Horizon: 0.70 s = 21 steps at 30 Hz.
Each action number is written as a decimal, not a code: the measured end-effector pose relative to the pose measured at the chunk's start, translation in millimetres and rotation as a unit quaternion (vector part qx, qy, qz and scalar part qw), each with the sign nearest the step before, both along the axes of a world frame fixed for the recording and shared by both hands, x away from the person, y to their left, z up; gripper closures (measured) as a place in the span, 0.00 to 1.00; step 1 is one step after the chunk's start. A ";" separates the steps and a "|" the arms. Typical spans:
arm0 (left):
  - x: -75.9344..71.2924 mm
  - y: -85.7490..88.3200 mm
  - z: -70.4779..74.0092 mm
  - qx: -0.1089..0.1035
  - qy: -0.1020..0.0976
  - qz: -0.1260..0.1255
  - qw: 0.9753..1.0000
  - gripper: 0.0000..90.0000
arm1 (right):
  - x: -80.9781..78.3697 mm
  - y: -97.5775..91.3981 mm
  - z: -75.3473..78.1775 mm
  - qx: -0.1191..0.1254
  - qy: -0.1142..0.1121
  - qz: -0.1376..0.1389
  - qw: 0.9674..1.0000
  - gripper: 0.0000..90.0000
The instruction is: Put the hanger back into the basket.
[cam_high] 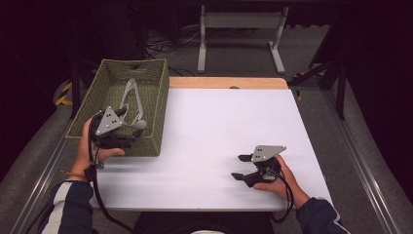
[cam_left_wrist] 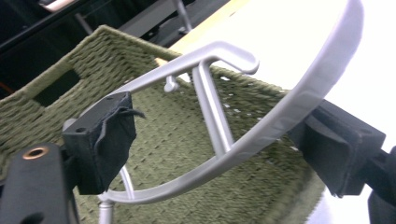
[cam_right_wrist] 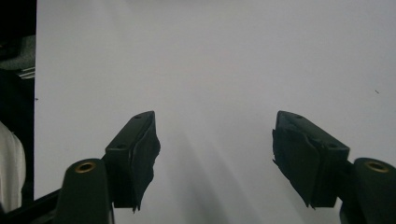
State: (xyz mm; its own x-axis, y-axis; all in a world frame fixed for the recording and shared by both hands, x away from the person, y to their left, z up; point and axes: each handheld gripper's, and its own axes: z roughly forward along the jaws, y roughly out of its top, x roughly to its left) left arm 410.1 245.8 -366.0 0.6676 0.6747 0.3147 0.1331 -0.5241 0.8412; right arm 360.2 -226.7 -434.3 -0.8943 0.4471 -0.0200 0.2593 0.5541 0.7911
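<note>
The white rectangular table (cam_high: 209, 146) is carrying, at its ten o'clock edge, an olive-green woven rectangular basket (cam_high: 152, 105), and inside it a pale grey plastic clothes hanger (cam_high: 132, 97) is leaning, its hook end toward twelve o'clock and its lower end at six o'clock by the left gripper (cam_high: 130, 127). In the left gripper view the hanger's (cam_left_wrist: 280, 116) curved arm is running between the spread jaws; the pads are standing clear of it, so nothing is being pinched. The right gripper (cam_high: 242, 167) is resting at four o'clock on the bare table, jaws likewise spread and empty, well apart from the basket.

The largest risk, as I judge it: the hanger is lying unsupported against the basket (cam_left_wrist: 177, 140) wall, so it may be sliding or tipping over the rim toward the table. Next, a hand pulling back at an angle could be snagging the curved arm on a jaw and dragging the hanger out. Smaller still, the frayed pad fabric (cam_left_wrist: 122, 122) may be catching on the bar.
</note>
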 end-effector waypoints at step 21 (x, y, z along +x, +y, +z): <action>-32.2 -11.1 3.6 -0.087 -0.014 -0.033 0.996 0.07 | -3.8 -5.5 8.7 0.011 -0.036 -0.024 0.999 0.34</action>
State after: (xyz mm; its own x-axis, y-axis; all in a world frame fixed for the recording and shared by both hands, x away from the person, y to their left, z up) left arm 377.9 234.7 -362.4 0.7048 0.6757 0.2158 0.0789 -0.3770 0.9228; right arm 356.3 -232.2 -425.6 -0.8684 0.4903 -0.0736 0.2268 0.5250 0.8203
